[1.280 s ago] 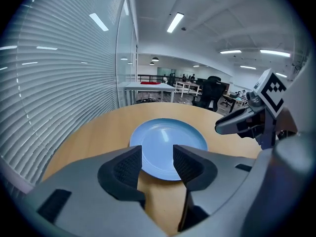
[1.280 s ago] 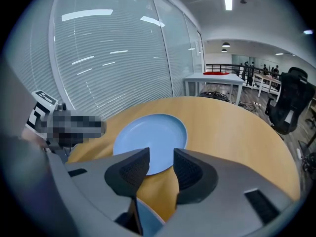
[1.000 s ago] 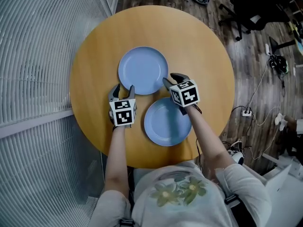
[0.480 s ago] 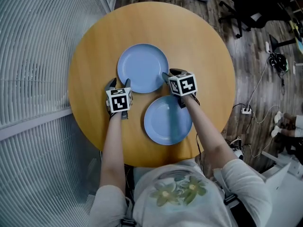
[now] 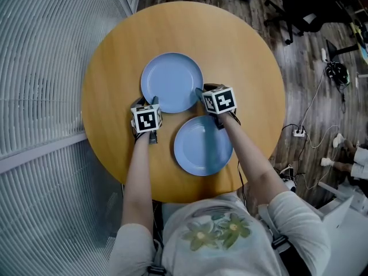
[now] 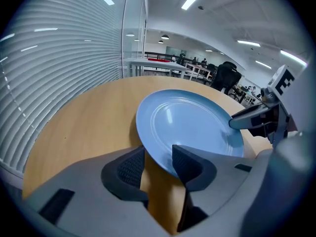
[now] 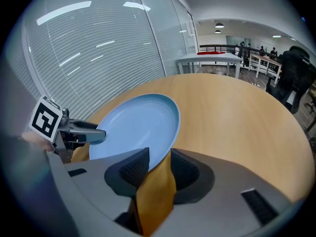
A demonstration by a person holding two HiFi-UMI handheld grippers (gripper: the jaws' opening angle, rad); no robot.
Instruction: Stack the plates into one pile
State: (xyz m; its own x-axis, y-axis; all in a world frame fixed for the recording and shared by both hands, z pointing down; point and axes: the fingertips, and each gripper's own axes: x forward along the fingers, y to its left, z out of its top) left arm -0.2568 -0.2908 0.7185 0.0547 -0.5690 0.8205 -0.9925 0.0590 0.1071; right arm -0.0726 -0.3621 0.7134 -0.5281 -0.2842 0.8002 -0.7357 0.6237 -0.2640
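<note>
Two light blue plates lie on the round wooden table point(image 5: 241, 50). The far plate point(image 5: 172, 80) sits at the middle and the near plate point(image 5: 203, 145) toward the front edge. My left gripper point(image 5: 147, 103) is at the far plate's point(image 6: 190, 120) near-left rim. My right gripper point(image 5: 201, 92) is at the same plate's point(image 7: 136, 125) near-right rim. The left gripper's point(image 6: 158, 162) jaws have just been closing; the rim lies between them with wood showing beside it. The right gripper's point(image 7: 160, 167) jaws straddle the rim with a gap.
A slatted blind wall point(image 5: 40, 68) runs along the table's left. Office chairs point(image 5: 305, 10) and floor cables point(image 5: 299, 134) lie to the right. The person's torso point(image 5: 215, 237) is at the table's near edge.
Both grippers have come down and forward onto the far plate's near rim, one on each side. Neither plate has moved.
</note>
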